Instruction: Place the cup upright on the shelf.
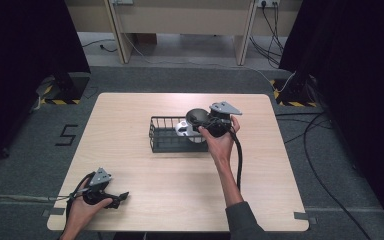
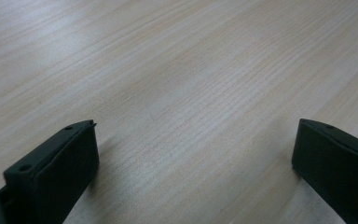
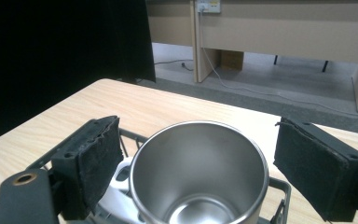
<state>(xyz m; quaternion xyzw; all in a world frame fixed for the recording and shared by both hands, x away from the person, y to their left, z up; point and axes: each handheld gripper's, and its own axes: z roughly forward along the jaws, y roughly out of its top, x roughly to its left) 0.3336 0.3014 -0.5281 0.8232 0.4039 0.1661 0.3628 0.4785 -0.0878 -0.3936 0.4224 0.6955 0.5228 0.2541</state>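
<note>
A black wire basket (image 1: pixel 155 137) stands at the middle of the wooden table (image 1: pixel 180 175). A steel mug (image 3: pixel 200 158) stands upright inside its right end, beside a white object (image 3: pixel 119 186) that I cannot identify. My right gripper (image 3: pixel 193 140) is open, one pad on each side of the mug's rim, and the right pad is clearly apart from it. From above, the right gripper (image 1: pixel 206 122) hangs over the basket's right end. My left gripper (image 1: pixel 122 196) rests at the table's front left corner, open, with bare wood between its jaws (image 2: pixel 193 135).
Black curtains hang on both sides of the table. A wooden desk (image 1: pixel 180 20) stands beyond it, with cables (image 1: pixel 320 175) trailing over the floor at right. Stand bases with hazard tape (image 1: pixel 60 90) sit at the far corners.
</note>
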